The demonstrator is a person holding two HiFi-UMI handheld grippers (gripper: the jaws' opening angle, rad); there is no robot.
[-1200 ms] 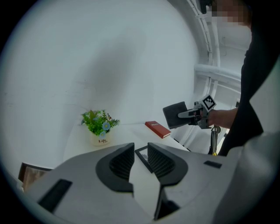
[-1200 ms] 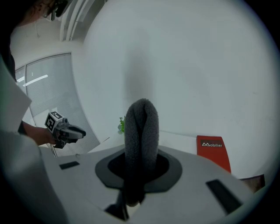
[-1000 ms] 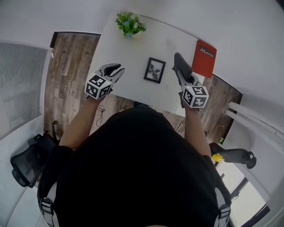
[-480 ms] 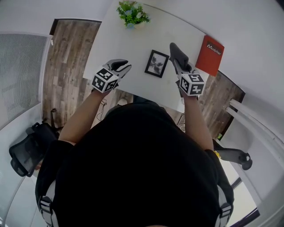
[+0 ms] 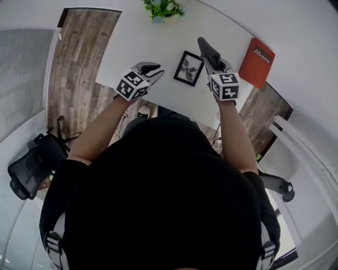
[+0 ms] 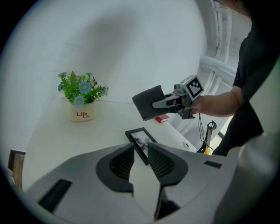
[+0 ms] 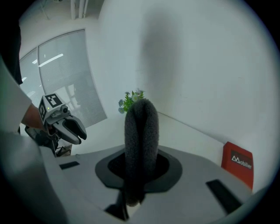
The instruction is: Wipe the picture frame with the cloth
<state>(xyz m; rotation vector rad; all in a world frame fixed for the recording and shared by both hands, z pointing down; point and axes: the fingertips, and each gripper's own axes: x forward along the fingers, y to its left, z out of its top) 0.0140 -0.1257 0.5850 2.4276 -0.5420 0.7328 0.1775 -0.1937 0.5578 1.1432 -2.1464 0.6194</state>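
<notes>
A small black picture frame lies flat on the white table, between my two grippers; it also shows as the frame just beyond the left jaws. My right gripper is shut on a folded dark grey cloth, which stands up between its jaws and hovers at the frame's right side. The cloth shows as a dark slab in the left gripper view. My left gripper hangs left of the frame, jaws a little apart with nothing between them.
A potted plant with blue flowers in a white pot stands at the table's far edge. A red book lies at the right corner. Wood floor, an office chair and a white wall surround the table.
Both grippers have moved forward and down over the table toward the picture frame. The cloth stays in the right jaws. The left jaws keep the same small gap.
</notes>
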